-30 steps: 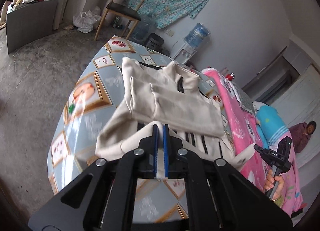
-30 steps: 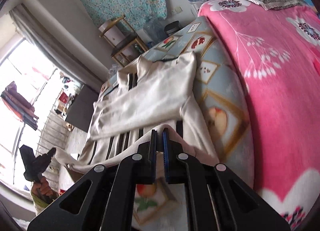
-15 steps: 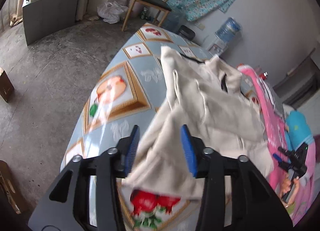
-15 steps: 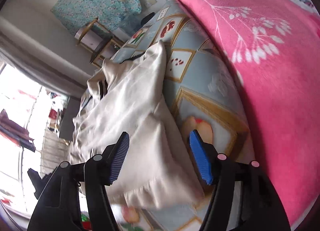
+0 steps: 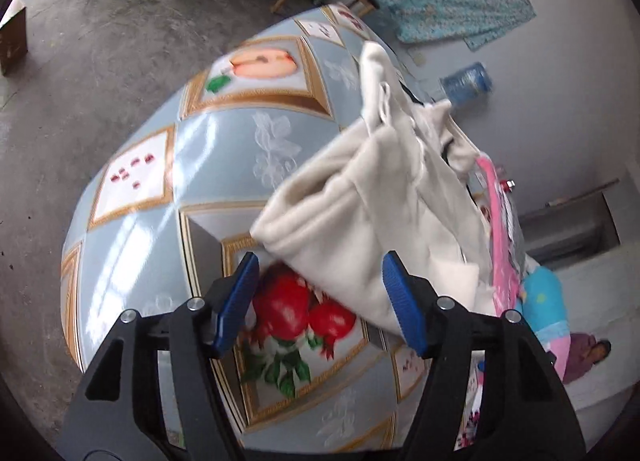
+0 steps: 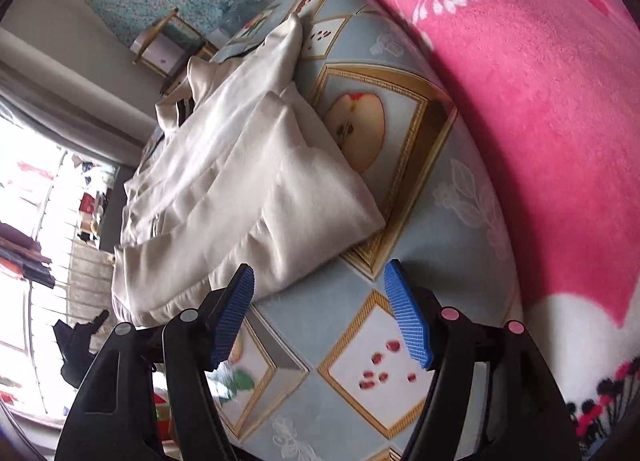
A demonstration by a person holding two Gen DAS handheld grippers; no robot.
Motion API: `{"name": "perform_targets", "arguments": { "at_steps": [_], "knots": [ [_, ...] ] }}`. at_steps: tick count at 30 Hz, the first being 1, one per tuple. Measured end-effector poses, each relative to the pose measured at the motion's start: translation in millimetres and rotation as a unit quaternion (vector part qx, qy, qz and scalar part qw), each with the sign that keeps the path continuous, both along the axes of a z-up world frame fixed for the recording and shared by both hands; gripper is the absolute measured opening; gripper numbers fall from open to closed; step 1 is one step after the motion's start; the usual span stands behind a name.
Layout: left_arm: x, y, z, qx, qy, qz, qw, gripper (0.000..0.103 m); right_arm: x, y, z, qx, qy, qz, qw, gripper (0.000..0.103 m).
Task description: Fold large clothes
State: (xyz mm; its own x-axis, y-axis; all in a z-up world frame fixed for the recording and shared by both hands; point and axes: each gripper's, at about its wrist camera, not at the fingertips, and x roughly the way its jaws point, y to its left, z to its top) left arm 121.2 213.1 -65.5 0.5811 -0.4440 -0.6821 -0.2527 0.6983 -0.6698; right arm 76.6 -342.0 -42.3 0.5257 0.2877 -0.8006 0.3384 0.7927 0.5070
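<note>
Both tongs apart — garment seemingly free

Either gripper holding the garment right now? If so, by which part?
Neither. The left gripper and right gripper have just been opening; the cream garment lies released on the bed cover, no pad pressing it.

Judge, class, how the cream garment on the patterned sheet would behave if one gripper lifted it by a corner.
The cream garment would probably droop and unfold, since its layers lie soft and creased. It looks thick, so likely weighty. The patterned sheet looks glossy, so it may slide.
</note>
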Motion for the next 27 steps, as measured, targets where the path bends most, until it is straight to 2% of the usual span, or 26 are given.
{"name": "perform_targets", "arguments": {
  "at_steps": [2, 4, 5, 7, 8, 10, 11, 12, 15, 19, 23, 25, 27],
  "knots": [
    [4, 4, -2, -0.013, -0.007, 0.025, 0.9996, 0.058, 6, -4, -3, 0.009, -0.011, -0.020, 1.000, 0.066],
    [9, 7, -4, -0.011, -0.010, 0.053, 0.9985, 0.050, 12, -6, -5, 0.014, -0.022, -0.040, 0.999, 0.064],
    [10, 6, -4, -0.003, -0.010, 0.066, 0.9978, 0.043, 14, -6, -5, 0.012, -0.025, -0.048, 0.998, 0.060],
    [14, 1, -3, 0.025, -0.016, 0.072, 0.9970, 0.038, 19, -4, -6, 0.008, -0.033, -0.060, 0.998, 0.055],
    [17, -5, -1, 0.049, -0.017, 0.068, 0.9963, 0.033, 21, -3, -6, 0.002, -0.036, -0.064, 0.997, 0.048],
    [22, -21, 7, 0.123, -0.026, 0.046, 0.9910, 0.027, 27, 0, -5, -0.009, -0.039, -0.066, 0.997, 0.033],
    [22, -30, 15, 0.163, -0.037, 0.032, 0.9854, 0.022, 28, 2, -2, -0.013, -0.042, -0.066, 0.997, 0.023],
    [21, -39, 25, 0.205, -0.054, 0.018, 0.9771, 0.019, 27, 5, 5, -0.023, -0.053, -0.066, 0.996, 0.018],
    [4, -56, 61, 0.282, -0.111, -0.003, 0.9530, 0.014, 13, 14, 33, -0.062, -0.087, -0.065, 0.992, 0.012],
    [-21, -62, 98, 0.292, -0.153, -0.020, 0.9438, 0.013, -7, 22, 67, -0.082, -0.122, -0.066, 0.987, 0.008],
    [-47, -61, 115, 0.286, -0.165, -0.040, 0.9430, 0.013, -31, 24, 89, -0.090, -0.134, -0.061, 0.985, 0.008],
    [-63, -55, 117, 0.270, -0.154, -0.048, 0.9492, 0.013, -49, 23, 94, -0.091, -0.128, -0.059, 0.986, 0.008],
    [-78, -42, 109, 0.252, -0.125, -0.047, 0.9585, 0.013, -69, 19, 89, -0.085, -0.111, -0.056, 0.989, 0.008]
  ]
}}
